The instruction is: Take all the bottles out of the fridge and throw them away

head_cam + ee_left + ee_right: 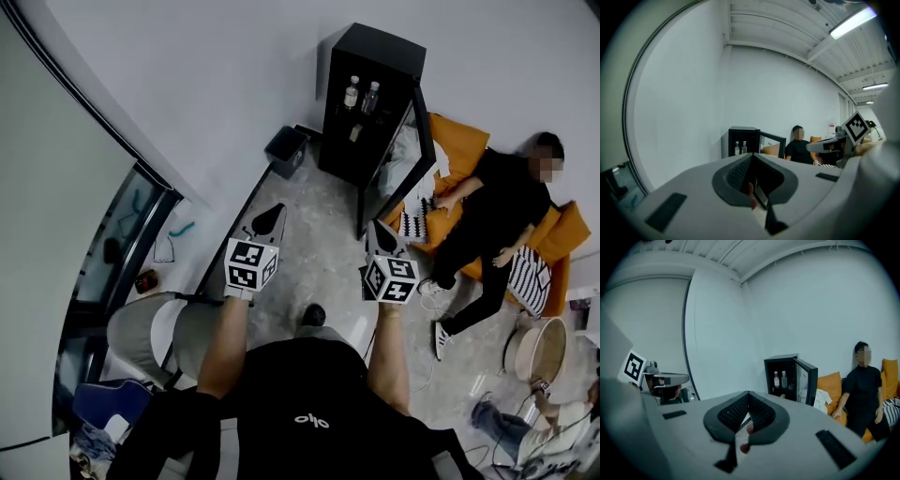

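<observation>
A black mini fridge (349, 56) stands against the far wall with its glass door (398, 155) swung open. Two clear bottles (352, 94) (371, 97) stand side by side on its upper shelf, and they also show as bottles (740, 148) in the left gripper view and bottles (780, 379) in the right gripper view. Something small sits on the shelf below; I cannot make it out. My left gripper (270, 217) and right gripper (378, 232) are held side by side, pointing at the fridge from some distance. Both are shut with nothing between the jaws (753, 155) (748, 393).
A dark bin (286, 150) stands on the floor left of the fridge. A person in black (492, 211) lies on an orange sofa (464, 141) right of the fridge door. A glass partition (122, 244) runs along the left, with a grey seat (155, 328) beside me. A round basket (539, 349) is at the right.
</observation>
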The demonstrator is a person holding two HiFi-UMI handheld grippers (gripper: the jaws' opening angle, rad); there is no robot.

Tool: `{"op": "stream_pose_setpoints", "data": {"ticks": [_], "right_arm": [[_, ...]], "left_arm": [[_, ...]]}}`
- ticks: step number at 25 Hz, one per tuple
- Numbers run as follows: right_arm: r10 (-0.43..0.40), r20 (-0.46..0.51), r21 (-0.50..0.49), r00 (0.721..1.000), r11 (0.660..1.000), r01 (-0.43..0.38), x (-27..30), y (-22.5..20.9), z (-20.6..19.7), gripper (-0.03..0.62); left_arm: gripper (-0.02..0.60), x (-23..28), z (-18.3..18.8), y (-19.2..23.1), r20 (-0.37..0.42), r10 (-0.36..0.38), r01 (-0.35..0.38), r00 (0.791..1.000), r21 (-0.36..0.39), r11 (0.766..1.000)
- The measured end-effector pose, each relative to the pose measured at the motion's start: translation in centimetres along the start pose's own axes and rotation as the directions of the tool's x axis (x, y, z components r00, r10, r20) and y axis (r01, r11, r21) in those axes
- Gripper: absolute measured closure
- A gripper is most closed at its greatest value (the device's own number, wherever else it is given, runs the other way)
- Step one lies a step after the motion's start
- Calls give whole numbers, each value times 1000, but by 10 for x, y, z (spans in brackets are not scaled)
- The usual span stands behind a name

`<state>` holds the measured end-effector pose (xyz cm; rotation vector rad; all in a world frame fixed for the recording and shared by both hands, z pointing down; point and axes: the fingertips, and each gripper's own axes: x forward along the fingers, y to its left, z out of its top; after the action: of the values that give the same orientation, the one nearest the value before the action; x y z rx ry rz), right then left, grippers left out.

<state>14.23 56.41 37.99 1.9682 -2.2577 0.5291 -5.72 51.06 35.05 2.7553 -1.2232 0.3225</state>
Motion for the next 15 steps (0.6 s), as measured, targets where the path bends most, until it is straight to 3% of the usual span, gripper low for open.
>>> {"op": "stream_pose_setpoints", "data": {"ticks": [15], "right_arm": [[23, -26, 16, 999, 1000, -23, 68, -50, 12, 592]], "left_arm": [[581, 85, 8, 25, -16, 32, -32, 999, -22, 999]]}}
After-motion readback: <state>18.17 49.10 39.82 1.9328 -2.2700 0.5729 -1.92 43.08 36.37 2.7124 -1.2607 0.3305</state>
